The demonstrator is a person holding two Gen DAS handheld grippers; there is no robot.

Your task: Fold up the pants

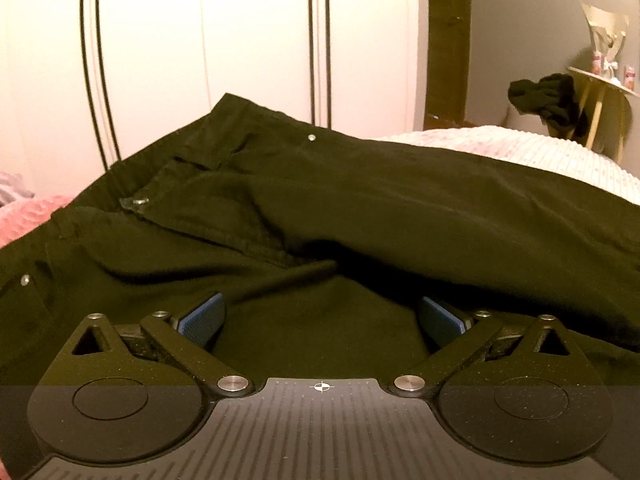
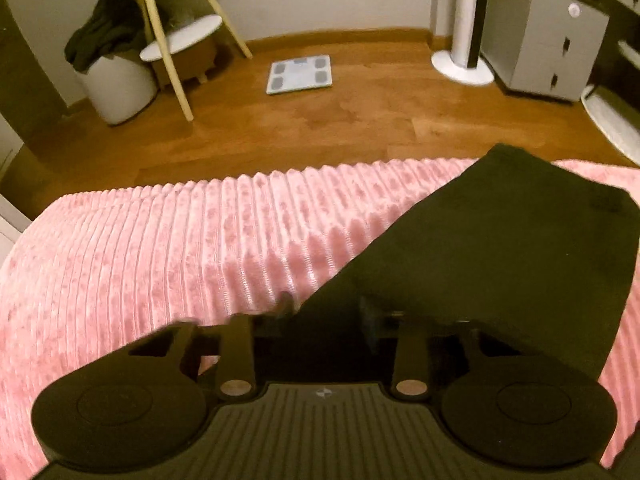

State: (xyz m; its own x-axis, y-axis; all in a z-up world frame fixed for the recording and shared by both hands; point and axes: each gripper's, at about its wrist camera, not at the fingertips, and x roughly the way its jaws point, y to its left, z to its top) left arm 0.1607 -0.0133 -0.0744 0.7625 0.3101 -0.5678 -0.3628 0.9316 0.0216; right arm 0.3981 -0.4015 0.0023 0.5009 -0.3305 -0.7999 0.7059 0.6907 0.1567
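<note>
Meanwhile, a white bin [image 2: 120,88] holds dark clothing [image 2: 102,28]. Left gripper [image 1: 322,318] gapes wide over black pants [image 1: 360,200]. Right gripper [image 2: 326,312] looks parted around a pant leg [image 2: 500,240]; grip uncertain.

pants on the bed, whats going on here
A person with a handheld gripper in each hand is folding black pants spread on a pink ribbed bedspread. The left gripper is wide open, low over the crotch area below the waistband, gripping nothing. The right gripper is at a pant leg with fabric between its fingers, but blur hides whether it has closed. No fold is visible yet.
</note>
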